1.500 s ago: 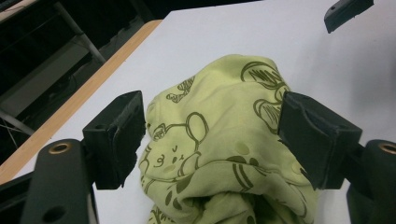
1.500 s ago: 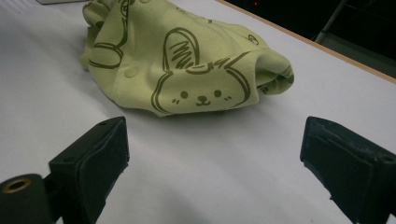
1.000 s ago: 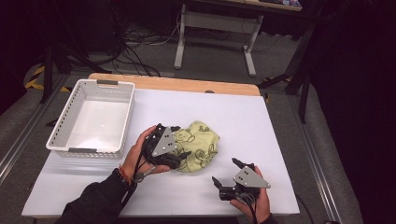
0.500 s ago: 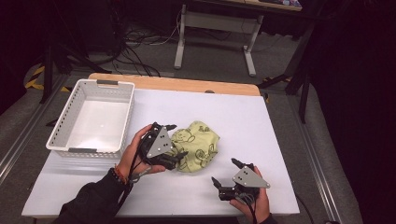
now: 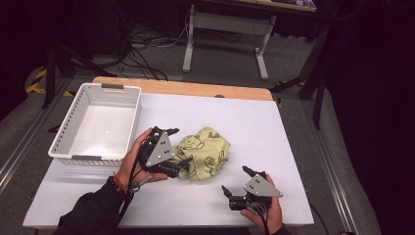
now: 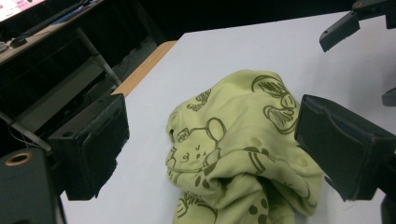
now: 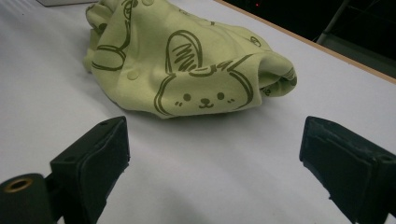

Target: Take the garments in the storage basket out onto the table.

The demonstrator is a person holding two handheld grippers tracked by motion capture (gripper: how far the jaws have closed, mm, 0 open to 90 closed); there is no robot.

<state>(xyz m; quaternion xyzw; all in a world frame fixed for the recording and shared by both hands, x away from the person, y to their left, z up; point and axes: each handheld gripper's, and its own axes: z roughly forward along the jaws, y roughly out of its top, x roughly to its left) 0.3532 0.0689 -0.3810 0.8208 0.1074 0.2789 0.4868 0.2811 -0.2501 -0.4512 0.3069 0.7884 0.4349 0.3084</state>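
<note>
A crumpled light green cloth (image 5: 208,151) printed with cartoon animals lies near the middle of the white table (image 5: 244,117). My left gripper (image 5: 180,146) stands open at the cloth's left edge, one jaw on each side of that end. In the left gripper view the cloth (image 6: 233,149) bunches between the two jaws of my left gripper (image 6: 217,140), which stand wide apart. My right gripper (image 5: 235,179) is open near the table's front edge, a little short of the cloth. In the right gripper view the cloth (image 7: 187,60) lies beyond my right gripper (image 7: 215,154), with bare table between its jaws.
A white slotted basket (image 5: 93,157) stands on the left of the table, with nothing in it. A wooden strip (image 5: 186,88) runs along the table's far edge. Cables and a desk frame (image 5: 225,29) are on the floor behind. The right gripper (image 6: 345,25) shows far off in the left gripper view.
My left gripper has shifted slightly to the left along the cloth's edge. The cloth and the right gripper have hardly moved.
</note>
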